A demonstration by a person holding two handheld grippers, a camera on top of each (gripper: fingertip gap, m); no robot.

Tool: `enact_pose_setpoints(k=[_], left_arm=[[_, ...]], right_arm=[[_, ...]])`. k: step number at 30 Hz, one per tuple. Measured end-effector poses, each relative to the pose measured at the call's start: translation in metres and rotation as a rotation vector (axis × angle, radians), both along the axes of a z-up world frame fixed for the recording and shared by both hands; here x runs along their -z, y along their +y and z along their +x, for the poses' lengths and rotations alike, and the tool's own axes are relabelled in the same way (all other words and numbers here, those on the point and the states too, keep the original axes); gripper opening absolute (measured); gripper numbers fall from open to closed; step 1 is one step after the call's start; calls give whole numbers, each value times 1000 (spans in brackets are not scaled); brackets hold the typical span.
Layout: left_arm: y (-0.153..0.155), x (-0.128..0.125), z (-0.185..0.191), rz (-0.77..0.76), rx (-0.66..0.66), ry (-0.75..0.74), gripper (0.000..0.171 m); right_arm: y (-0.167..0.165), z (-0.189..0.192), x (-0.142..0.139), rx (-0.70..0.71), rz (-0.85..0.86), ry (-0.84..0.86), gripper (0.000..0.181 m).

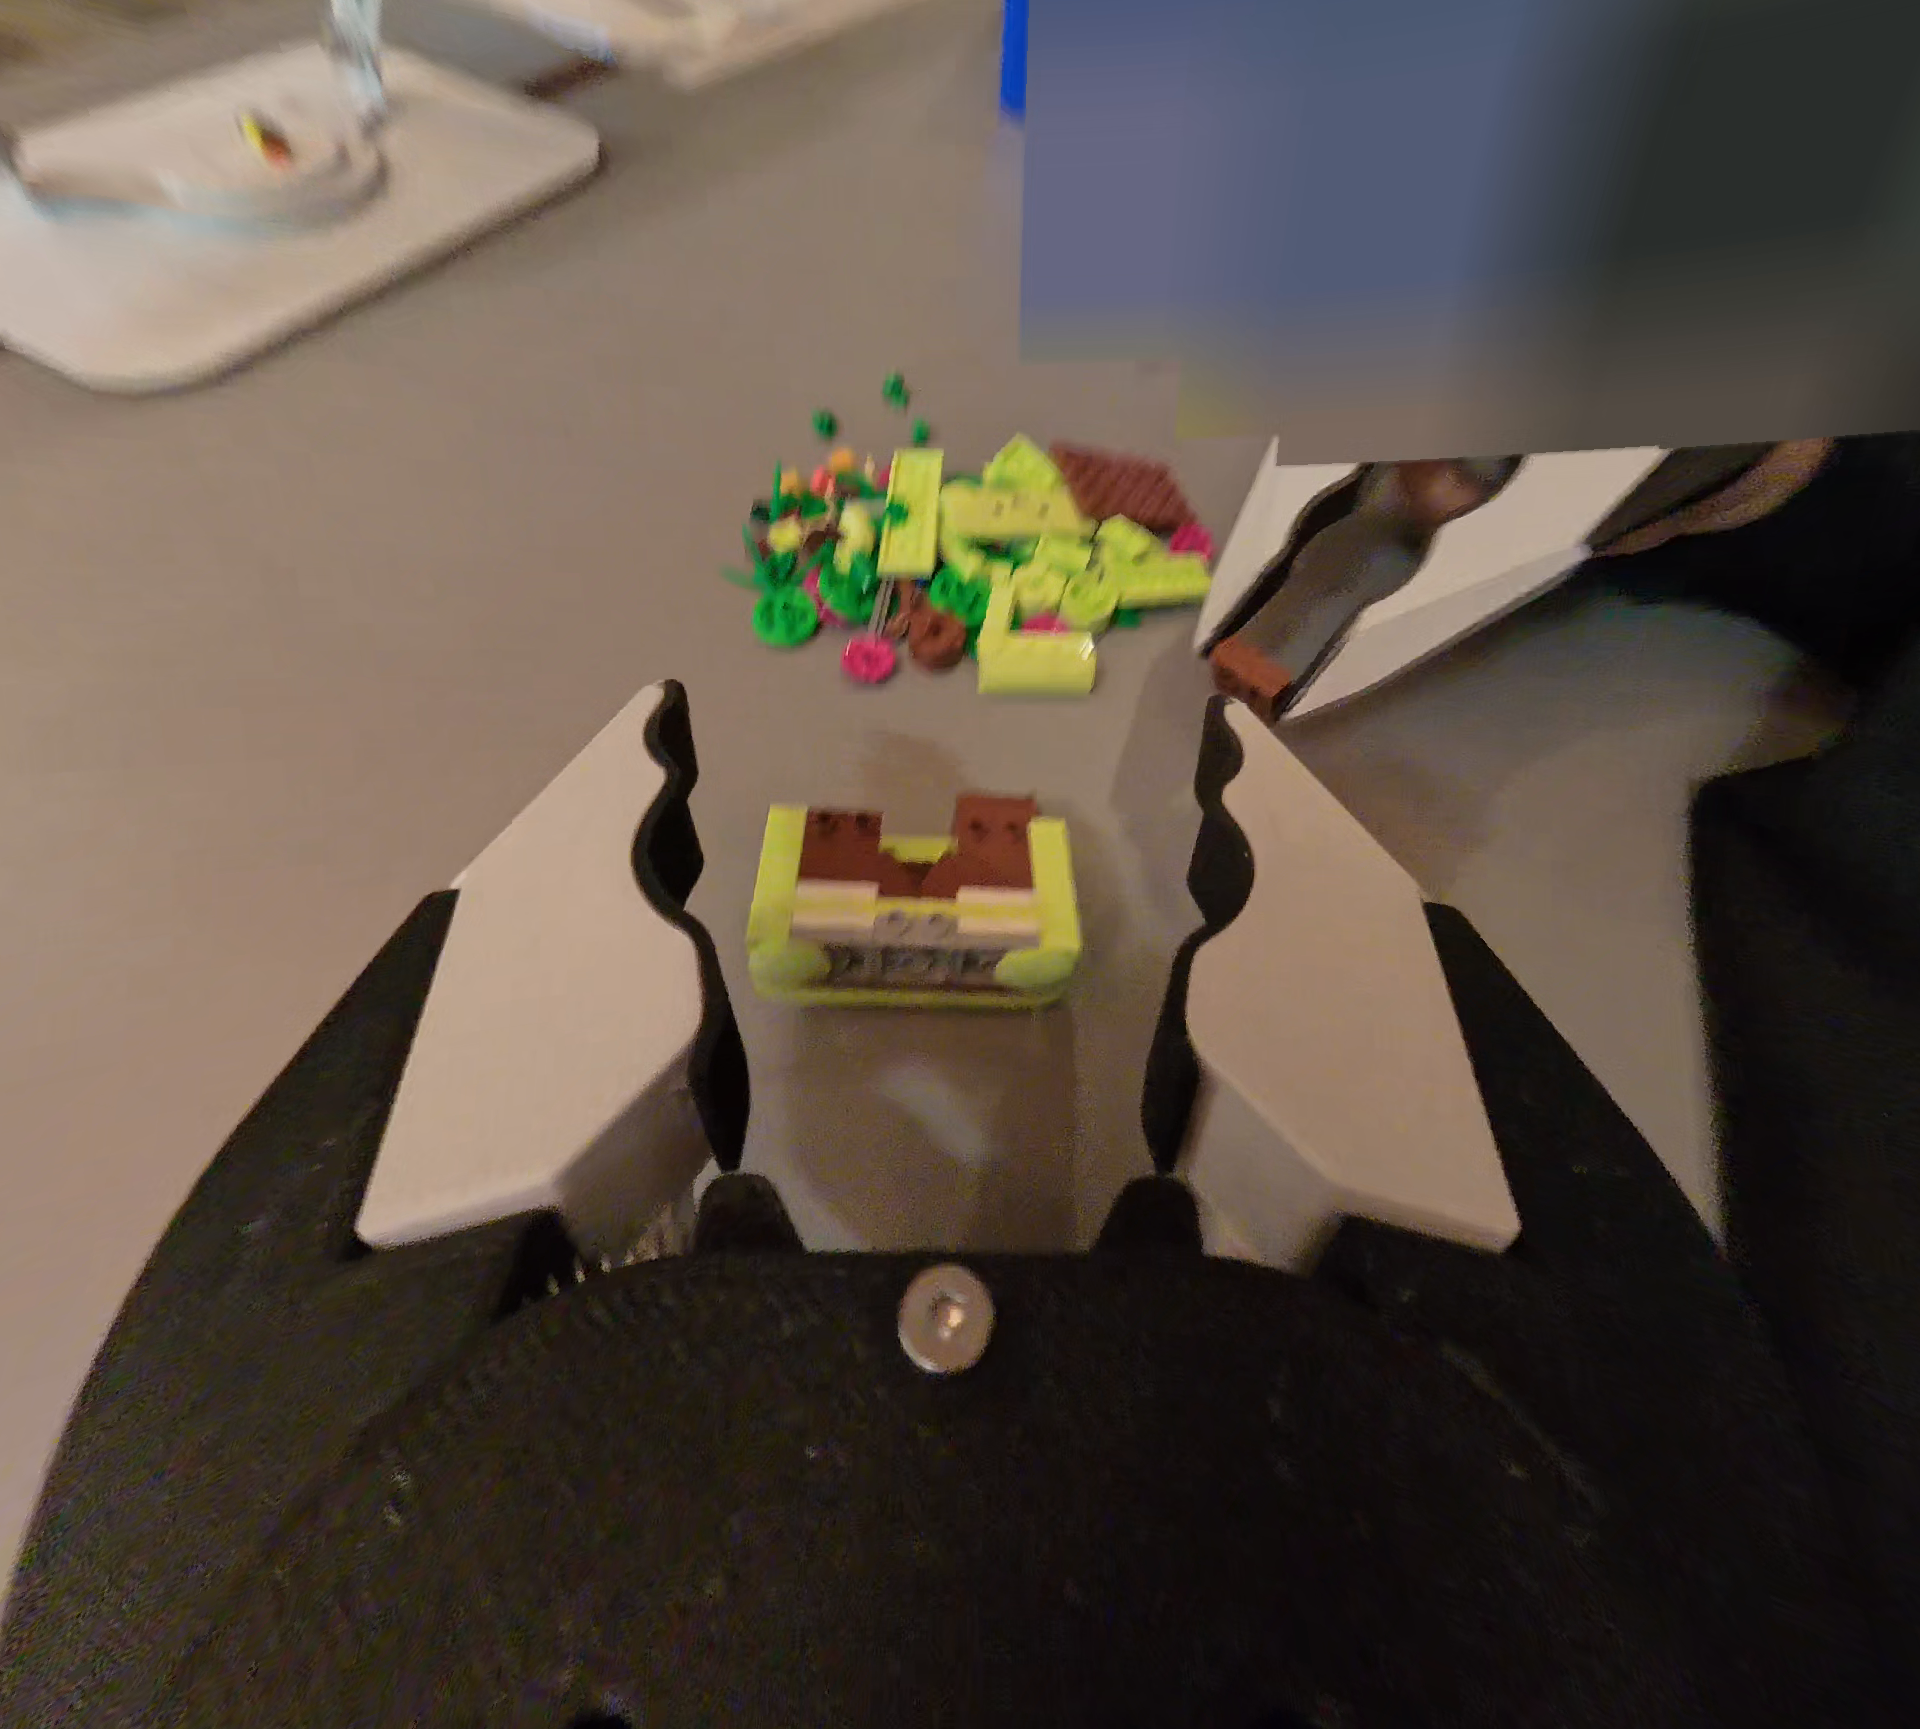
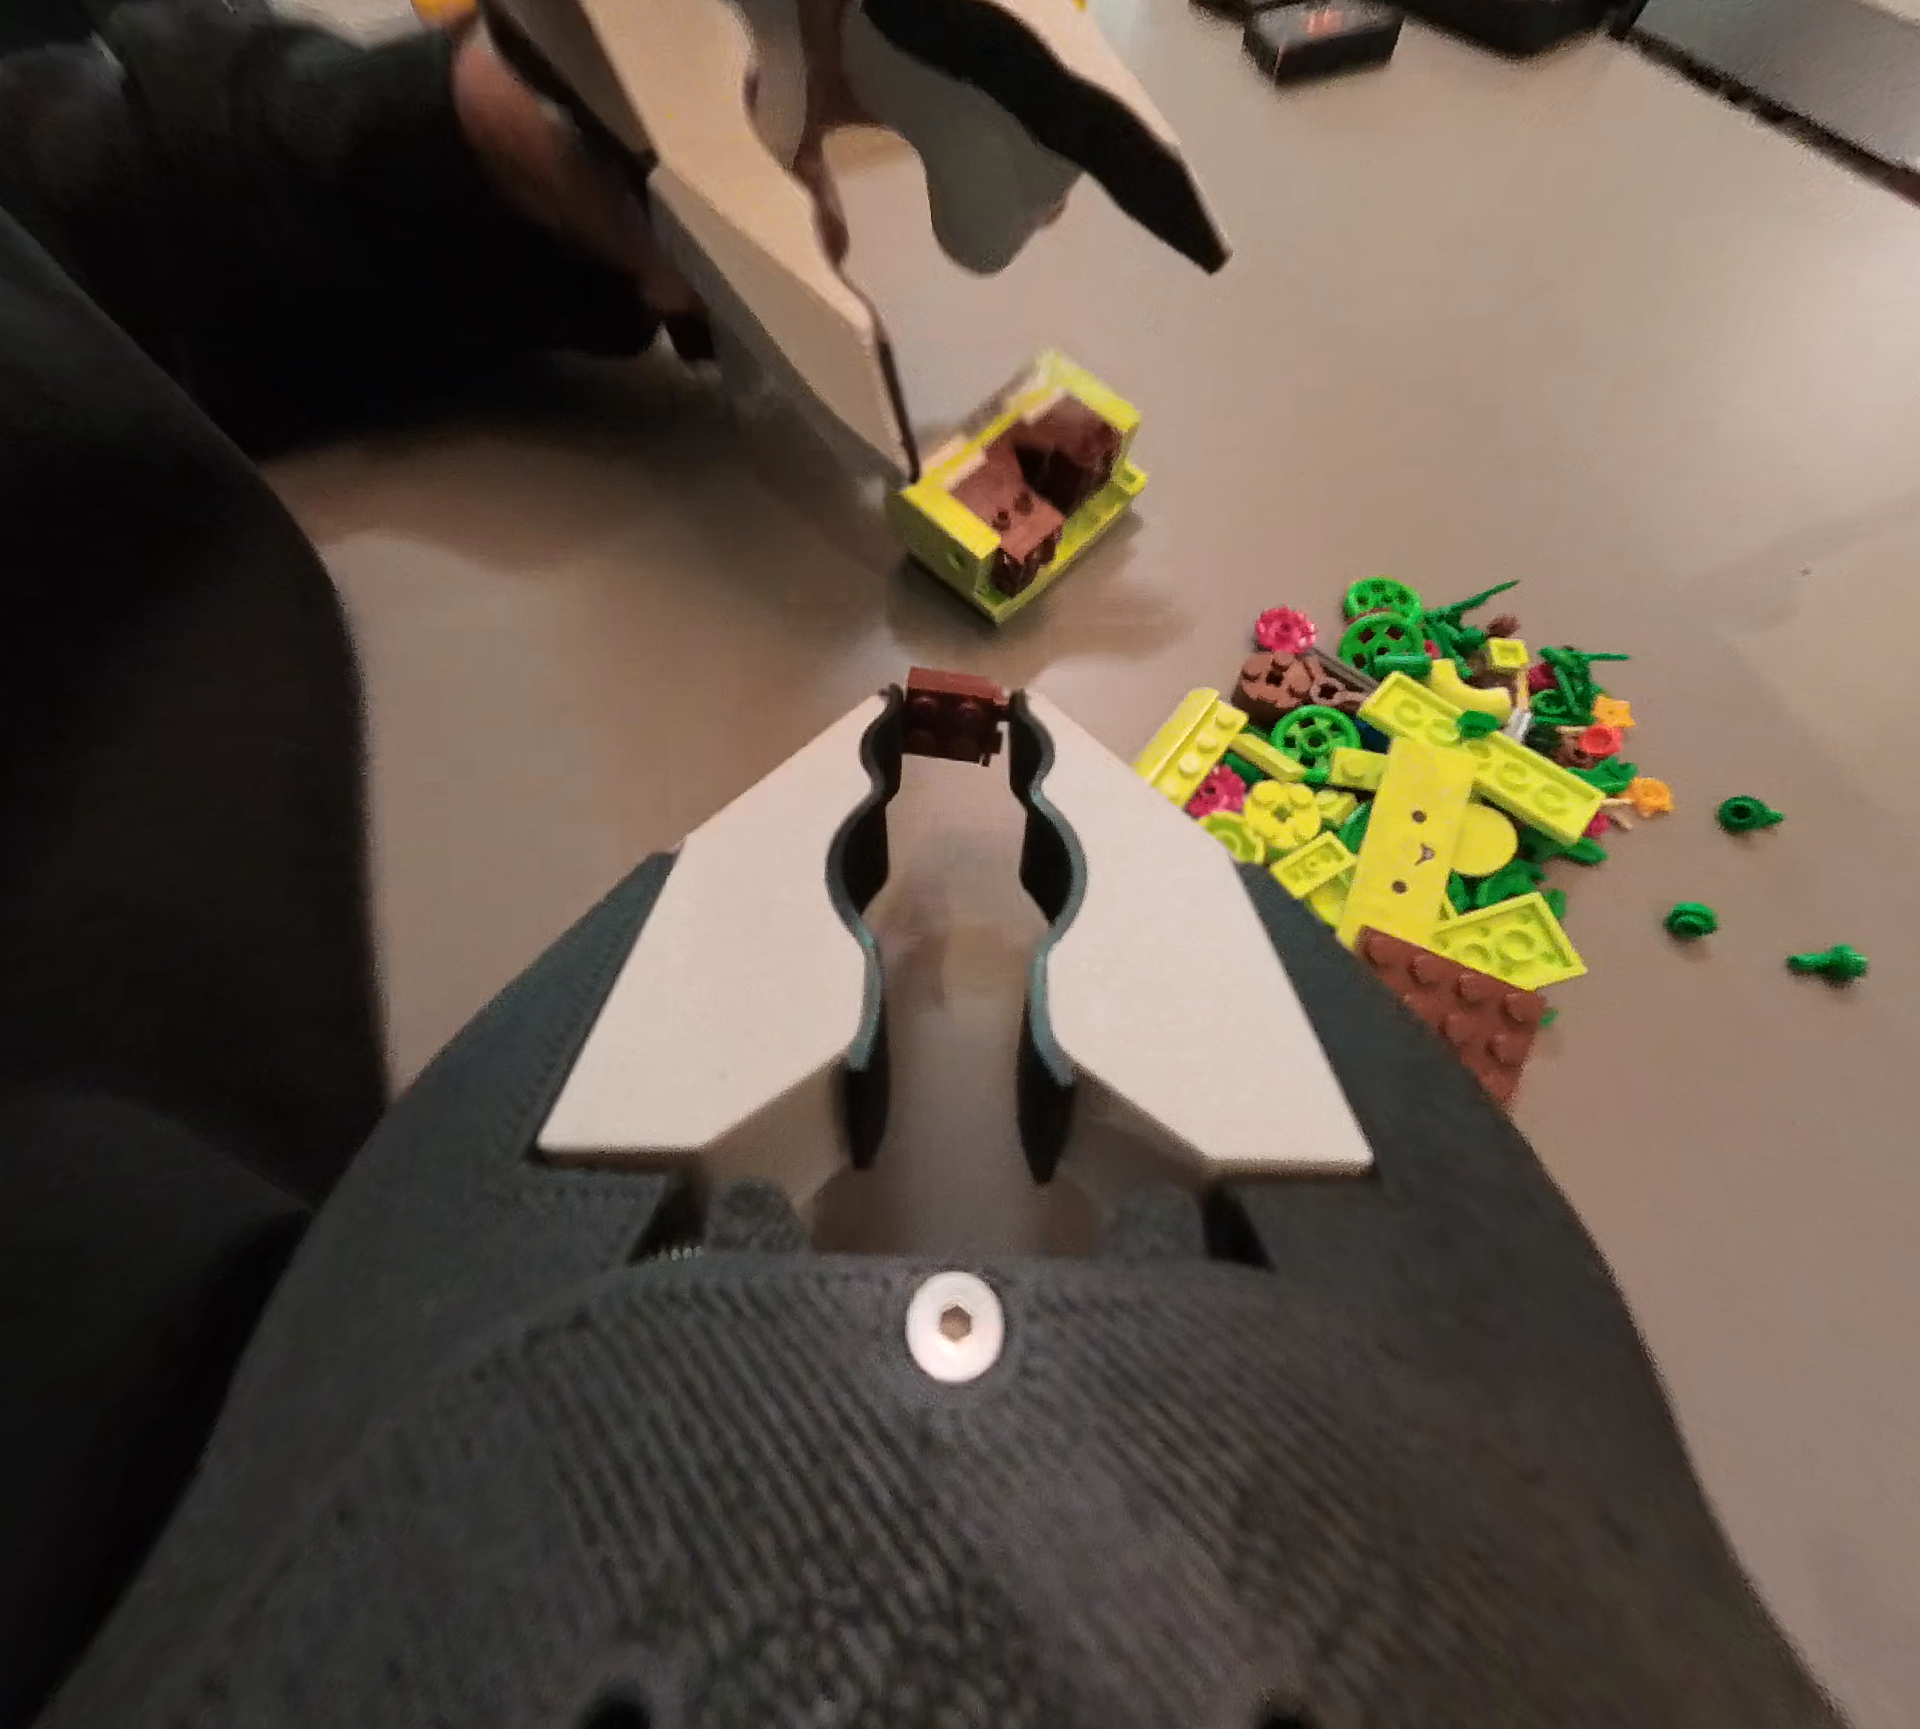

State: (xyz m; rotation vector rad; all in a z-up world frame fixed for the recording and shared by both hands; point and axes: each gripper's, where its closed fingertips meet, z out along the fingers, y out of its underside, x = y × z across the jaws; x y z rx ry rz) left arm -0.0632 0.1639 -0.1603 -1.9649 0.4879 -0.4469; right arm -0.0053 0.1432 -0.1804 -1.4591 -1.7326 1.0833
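On a grey table [image 1: 416, 640], the left gripper [image 1: 940, 723] hangs with its jaws wide and nothing between them, just above a small lime-and-brown brick assembly [image 1: 914, 910]; in the right wrist view one finger's tip looks to be at the assembly's edge. Behind lies a heap of loose bricks [image 1: 966, 557]. At right, the right gripper [image 2: 951, 713] pinches a small brown brick [image 2: 951, 723] by its fingertips alone. So slight a hold could let the brick twist or drop, and the unheld assembly could slide if pressed.

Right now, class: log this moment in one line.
left hand-held gripper open over lime-brown brick build | right hand-held gripper shut on brown brick
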Motion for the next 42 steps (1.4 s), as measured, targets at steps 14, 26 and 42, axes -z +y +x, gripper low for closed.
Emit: enact_pose_setpoints(k=[14,26,42], left_arm=[[-48,-44,83,415,329,73,34],[-49,-44,80,370,340,14,11],[-36,-58,74,13,345,-637,11]], right_arm=[[-32,14,-65,-283,-1151,97,18],[-32,14,-67,-304,-1228,102,34],[-15,13,-80,-164,-568,376,28]])
